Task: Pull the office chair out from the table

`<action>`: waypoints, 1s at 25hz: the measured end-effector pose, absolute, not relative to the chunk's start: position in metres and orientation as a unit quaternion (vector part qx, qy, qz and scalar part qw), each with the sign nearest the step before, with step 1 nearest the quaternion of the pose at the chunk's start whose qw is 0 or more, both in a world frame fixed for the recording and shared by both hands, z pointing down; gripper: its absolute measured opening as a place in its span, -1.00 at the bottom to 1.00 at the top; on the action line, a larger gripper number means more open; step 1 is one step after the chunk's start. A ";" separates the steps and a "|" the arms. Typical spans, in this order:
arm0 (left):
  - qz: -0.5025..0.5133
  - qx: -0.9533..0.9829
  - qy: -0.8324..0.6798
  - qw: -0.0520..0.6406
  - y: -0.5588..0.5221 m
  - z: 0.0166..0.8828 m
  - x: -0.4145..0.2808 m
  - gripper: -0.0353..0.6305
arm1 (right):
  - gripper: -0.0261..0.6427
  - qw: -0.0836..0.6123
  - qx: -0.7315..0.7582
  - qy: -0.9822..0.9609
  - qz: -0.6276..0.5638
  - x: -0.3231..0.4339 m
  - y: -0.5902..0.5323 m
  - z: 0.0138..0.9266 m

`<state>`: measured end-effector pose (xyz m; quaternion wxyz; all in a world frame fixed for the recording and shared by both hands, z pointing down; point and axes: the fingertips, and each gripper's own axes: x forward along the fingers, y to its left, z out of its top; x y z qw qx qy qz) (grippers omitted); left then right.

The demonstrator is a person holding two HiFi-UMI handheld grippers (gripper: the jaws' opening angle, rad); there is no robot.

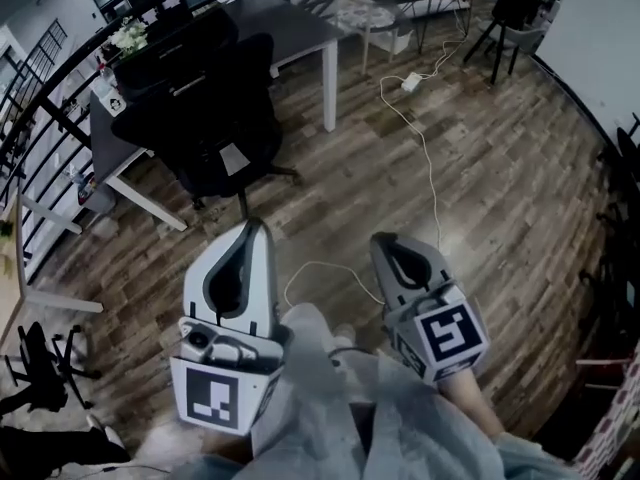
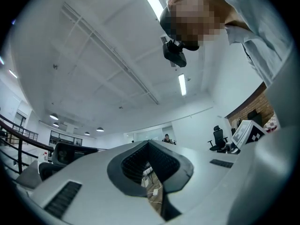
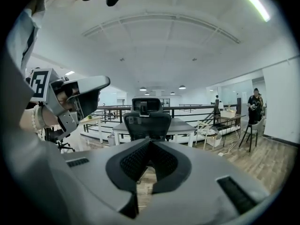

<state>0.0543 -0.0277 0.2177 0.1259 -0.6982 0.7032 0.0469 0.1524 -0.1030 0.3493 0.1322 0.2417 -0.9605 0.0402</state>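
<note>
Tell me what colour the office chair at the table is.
The office chair is black all over. It shows best in the head view.

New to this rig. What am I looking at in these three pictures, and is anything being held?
No robot: a person holds a two-jaw gripper in each hand. The head view looks down from the person's head: left gripper, right gripper. The other two views ride on the grippers and look along their jaws. Both are shut and empty. Ahead stands the black office chair at the grey table, untouched. A white cable lies on the wooden floor.
</note>
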 end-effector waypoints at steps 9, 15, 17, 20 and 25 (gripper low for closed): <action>0.032 -0.656 0.741 0.140 -0.026 0.217 0.032 -0.92 | -0.91 0.132 0.195 -0.971 0.045 0.131 -0.107 0.357; 0.032 -0.640 0.756 0.136 -0.035 0.221 0.015 -0.92 | -0.91 0.141 0.175 -0.974 0.039 0.110 -0.123 0.358; 0.033 -0.633 0.762 0.130 -0.038 0.225 0.006 -0.92 | -0.91 0.144 0.168 -0.975 0.037 0.100 -0.127 0.360; 0.033 -0.625 0.769 0.132 -0.047 0.228 -0.007 -0.92 | -0.91 0.134 0.159 -0.978 0.032 0.082 -0.139 0.358; 0.034 -0.614 0.776 0.137 -0.070 0.227 -0.037 -0.92 | -0.91 0.136 0.144 -0.980 0.018 0.051 -0.164 0.355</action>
